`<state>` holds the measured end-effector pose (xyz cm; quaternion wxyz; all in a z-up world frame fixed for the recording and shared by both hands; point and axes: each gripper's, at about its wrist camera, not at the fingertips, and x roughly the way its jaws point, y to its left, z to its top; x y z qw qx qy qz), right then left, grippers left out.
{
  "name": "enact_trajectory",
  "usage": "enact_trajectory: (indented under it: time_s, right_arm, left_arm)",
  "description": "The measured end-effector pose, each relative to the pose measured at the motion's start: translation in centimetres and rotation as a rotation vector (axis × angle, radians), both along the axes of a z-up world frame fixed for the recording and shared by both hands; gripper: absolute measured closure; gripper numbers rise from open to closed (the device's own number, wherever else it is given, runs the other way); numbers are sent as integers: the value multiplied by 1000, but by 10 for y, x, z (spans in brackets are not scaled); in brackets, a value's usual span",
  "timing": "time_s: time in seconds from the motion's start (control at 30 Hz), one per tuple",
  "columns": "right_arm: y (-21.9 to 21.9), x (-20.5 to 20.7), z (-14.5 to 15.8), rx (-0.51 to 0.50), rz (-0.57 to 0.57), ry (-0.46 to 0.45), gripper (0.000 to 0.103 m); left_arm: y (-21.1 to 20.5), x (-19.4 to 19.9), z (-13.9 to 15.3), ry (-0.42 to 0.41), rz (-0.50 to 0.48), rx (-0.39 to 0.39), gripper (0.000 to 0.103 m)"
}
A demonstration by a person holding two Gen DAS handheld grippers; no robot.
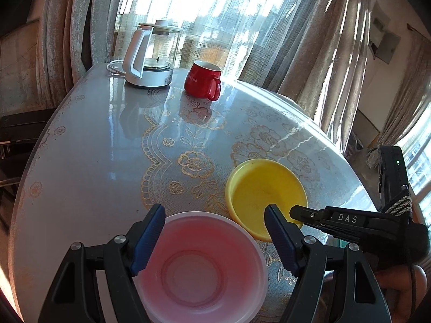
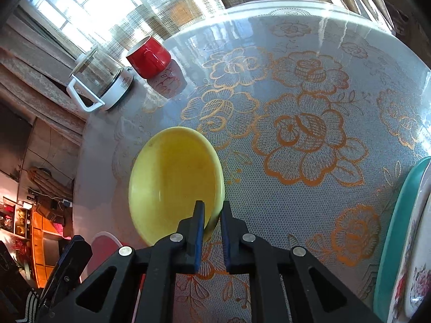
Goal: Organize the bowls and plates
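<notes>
A pink translucent bowl (image 1: 202, 266) sits on the table near the front edge. My left gripper (image 1: 215, 212) is open, its blue-padded fingers either side of the bowl's far rim, above it. A yellow bowl (image 1: 265, 195) sits just right of the pink one. My right gripper (image 2: 212, 210) is shut on the yellow bowl's (image 2: 175, 183) near rim, one finger inside and one outside; it also shows in the left wrist view (image 1: 296, 212). The pink bowl's edge (image 2: 103, 247) shows at lower left in the right wrist view.
A red mug (image 1: 203, 80) and a glass kettle on a white base (image 1: 150, 56) stand at the table's far side. A teal plate (image 2: 396, 228) with a floral plate (image 2: 414, 277) on it lies at the right edge. The round table (image 1: 94, 148) has a lace-pattern cover.
</notes>
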<state>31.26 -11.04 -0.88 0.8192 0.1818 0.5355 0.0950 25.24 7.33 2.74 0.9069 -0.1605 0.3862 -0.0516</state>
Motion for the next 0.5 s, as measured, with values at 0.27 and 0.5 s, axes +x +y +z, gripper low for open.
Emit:
enact_trajectory:
  time_s: [0.27,0.5]
  right_arm:
    - [-31,-18,12,29,-60,-19,97]
    - [-35,-17,8,-28,-64,-13,97]
  left_arm:
    - [-18,-3,1,-22,-82,1,27]
    - [-31,-3,3,-21,-118,41,28]
